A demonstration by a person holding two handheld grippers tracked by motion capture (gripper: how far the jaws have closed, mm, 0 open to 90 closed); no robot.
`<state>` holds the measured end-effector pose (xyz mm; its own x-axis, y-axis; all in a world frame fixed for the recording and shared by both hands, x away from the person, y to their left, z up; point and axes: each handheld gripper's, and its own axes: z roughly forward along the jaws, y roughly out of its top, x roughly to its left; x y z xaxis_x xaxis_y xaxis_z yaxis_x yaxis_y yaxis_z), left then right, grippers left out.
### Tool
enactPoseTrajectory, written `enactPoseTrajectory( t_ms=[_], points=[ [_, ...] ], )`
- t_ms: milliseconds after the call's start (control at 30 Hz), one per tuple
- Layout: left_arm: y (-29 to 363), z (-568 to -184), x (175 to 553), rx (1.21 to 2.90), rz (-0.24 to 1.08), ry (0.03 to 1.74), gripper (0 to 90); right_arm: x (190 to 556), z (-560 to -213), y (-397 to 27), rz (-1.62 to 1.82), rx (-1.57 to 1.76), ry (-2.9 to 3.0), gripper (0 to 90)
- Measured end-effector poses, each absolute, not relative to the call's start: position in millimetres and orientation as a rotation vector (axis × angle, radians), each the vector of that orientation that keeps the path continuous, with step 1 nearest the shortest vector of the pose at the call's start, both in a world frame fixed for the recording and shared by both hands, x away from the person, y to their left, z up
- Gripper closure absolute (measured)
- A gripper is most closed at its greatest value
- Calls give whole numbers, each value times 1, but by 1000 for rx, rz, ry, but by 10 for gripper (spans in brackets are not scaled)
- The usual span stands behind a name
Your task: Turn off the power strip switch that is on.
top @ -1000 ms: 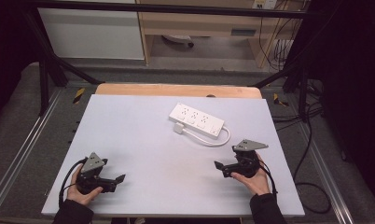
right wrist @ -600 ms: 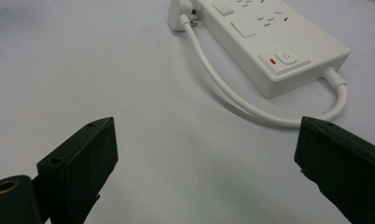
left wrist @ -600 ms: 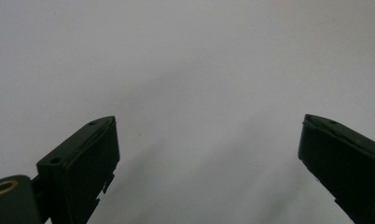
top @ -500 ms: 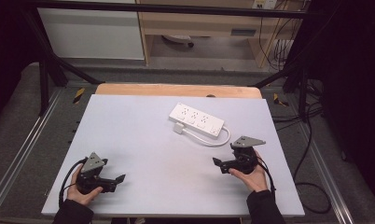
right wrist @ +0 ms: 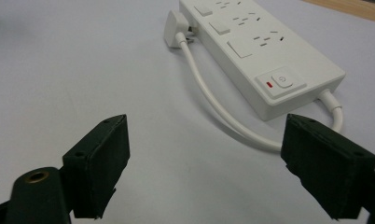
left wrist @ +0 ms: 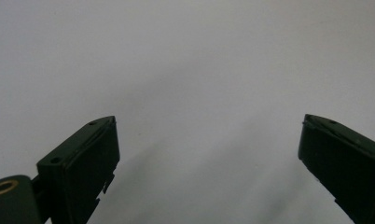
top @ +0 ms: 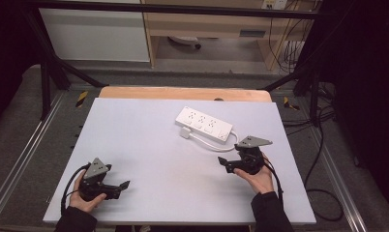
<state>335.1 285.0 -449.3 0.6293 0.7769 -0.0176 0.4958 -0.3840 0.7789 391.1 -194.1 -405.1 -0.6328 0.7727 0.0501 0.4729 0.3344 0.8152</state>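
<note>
No words, brand names or numbers can be read anywhere. One sign is seen: a power symbol, a circle with a short stroke, is printed on the square rocker switch point(right wrist: 281, 81) at the near end of the long white plastic power strip point(right wrist: 265, 51), with a small red mark just beside it on the same switch. Yellow-and-black hazard stripes are carried by small tape patches point(top: 81, 98) on the grey floor at the far corners of the surface.

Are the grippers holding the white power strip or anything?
No, nothing. The left gripper is open over bare table. The right gripper, jaws just closing a little, is open near the power strip and its cord.
</note>
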Motion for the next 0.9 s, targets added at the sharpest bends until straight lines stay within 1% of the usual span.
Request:
enactPoseTrajectory(
  t_ms=[67,133,300,500,567,600,633,900],
  points=[
    [285,-449,335,2062,453,994,49,392,-405,-194,1205,1110,2253,190],
    [285,-450,335,2062,453,995,49,393,-405,-194,1202,1114,2252,220],
    [285,-450,335,2062,454,996,49,395,-404,-192,1198,1106,2253,263],
    [285,-449,335,2062,457,995,49,399,-401,-191,1198,1108,2241,342],
    [286,-449,335,2062,457,995,49,400,-400,-190,1202,1116,2234,375],
    [286,-449,335,2062,457,995,49,401,-399,-189,1211,1104,2233,406],
    [286,-449,335,2062,457,995,49,401,-399,-189,1211,1104,2233,406],
    [286,-449,335,2062,458,996,49,405,-398,-187,1238,1116,2215,512]
  ],
)
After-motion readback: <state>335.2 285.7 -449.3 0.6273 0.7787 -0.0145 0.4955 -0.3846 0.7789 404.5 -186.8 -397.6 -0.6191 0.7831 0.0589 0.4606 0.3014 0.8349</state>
